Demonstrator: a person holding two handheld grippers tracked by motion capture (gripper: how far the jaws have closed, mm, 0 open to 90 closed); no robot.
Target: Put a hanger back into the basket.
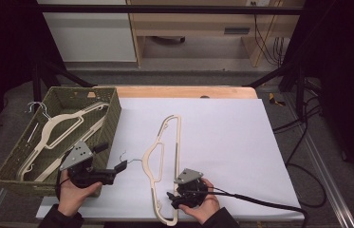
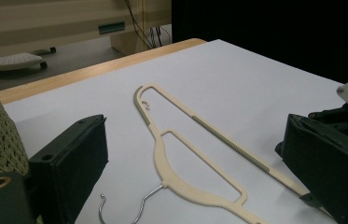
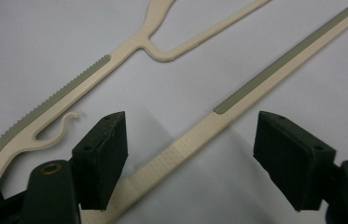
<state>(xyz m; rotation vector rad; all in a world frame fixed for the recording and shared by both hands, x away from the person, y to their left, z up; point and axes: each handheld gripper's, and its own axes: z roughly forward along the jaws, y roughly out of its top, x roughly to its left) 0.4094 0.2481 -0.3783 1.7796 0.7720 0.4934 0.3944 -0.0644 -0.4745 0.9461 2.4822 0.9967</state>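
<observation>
Right hand-held gripper (image 3: 188, 154) straddles the hanger's (image 3: 237, 100) bar, jaws apart.

Cream plastic hanger (image 3: 195, 135) lies smooth and matt, with a fine cross-hatched patch on its bar at six o'clock, grey ribbed grip strips (image 3: 279, 65) running toward one o'clock, and a shiny bare-metal wire hook (image 2: 134, 205). Under it the white paper sheet (image 1: 222, 137) looks flat and matt, a strip of pale varnished wood table edge (image 1: 184, 91) showing at twelve. At nine o'clock sits a coarse olive woven basket (image 1: 110, 118), rough all over, and the jaws' pads (image 3: 104, 154) are dull black, faintly grainy.
</observation>
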